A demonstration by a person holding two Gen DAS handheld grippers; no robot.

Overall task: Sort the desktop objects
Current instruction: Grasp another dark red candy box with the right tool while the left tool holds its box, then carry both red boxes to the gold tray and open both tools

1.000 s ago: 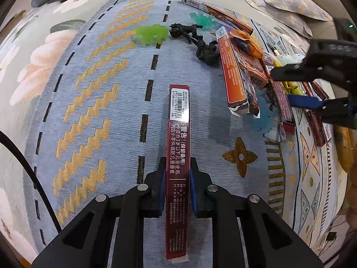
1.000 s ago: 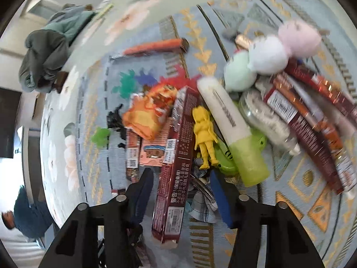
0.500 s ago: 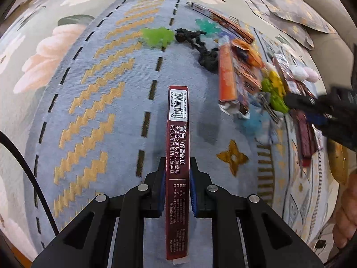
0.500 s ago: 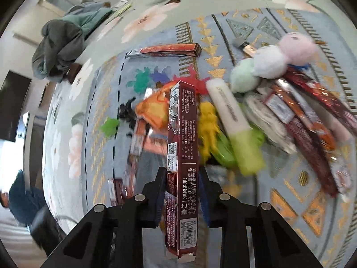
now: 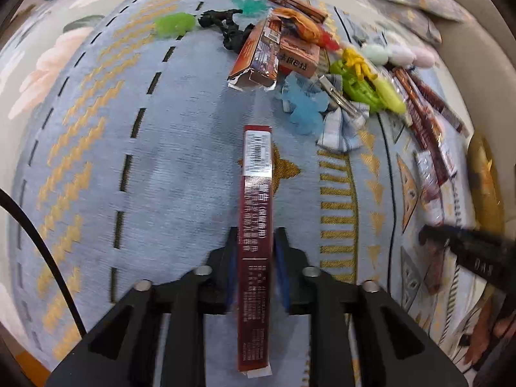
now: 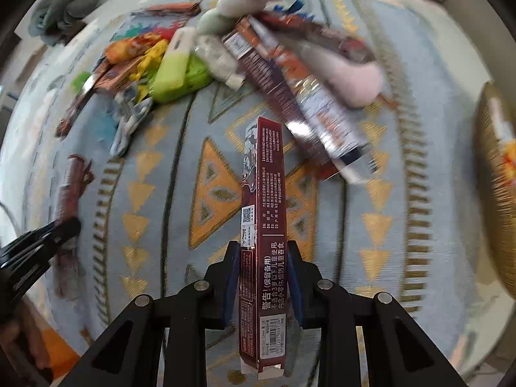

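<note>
Nearest in each wrist view, a long dark-red box is pinched edge-on between the fingers. The left gripper (image 5: 254, 258) is clamped on the left red box (image 5: 255, 225), and the right gripper (image 6: 262, 267) is clamped on the right red box (image 6: 263, 225). Both boxes are held near their near ends, so most of each length sticks out forward, above the patterned cloth (image 5: 161, 161) that covers the desk.

That long overhang is the main risk: the far tip could swing or droop, twist in the narrow pads and slip out, or catch the cloth if lowered tip-first. The two grippers are also near each other; each shows at the edge of the other's view, so a sideways move could knock one box against the other gripper.

Beyond the left box lies open cloth, the widest free room, good for laying a box flat. Farther off, the pile (image 5: 322, 64) of snack boxes, wrappers and small toys is crowded and loosely stacked; a box swept through it would likely scatter things. In the right view the long foil packets (image 6: 306, 96) lie just past the box tip, leaving less room ahead. The cloth's far border lies behind the pile, so there is little spare room there.
</note>
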